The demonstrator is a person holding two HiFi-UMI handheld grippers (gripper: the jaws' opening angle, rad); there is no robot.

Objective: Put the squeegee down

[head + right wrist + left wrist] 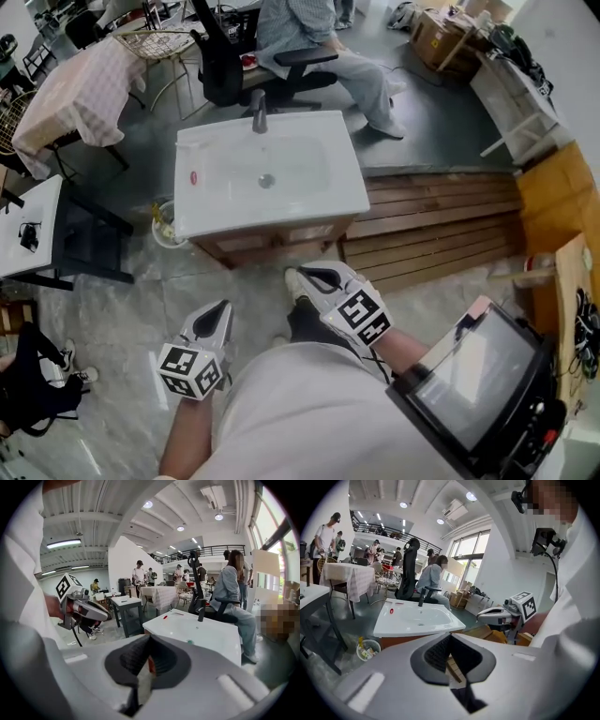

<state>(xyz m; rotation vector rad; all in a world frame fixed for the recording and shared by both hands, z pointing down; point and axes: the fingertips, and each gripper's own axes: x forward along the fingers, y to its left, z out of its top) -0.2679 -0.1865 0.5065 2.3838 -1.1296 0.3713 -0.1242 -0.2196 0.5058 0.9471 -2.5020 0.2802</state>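
Currently left gripper, right gripper closed, facing white sink.

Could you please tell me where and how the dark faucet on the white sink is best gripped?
Probably its upright column. The faucet stands slim and vertical at the middle of the sink's far rim, so come in level from the near side, across the basin, one jaw on each side. A black office chair crowds the far side.
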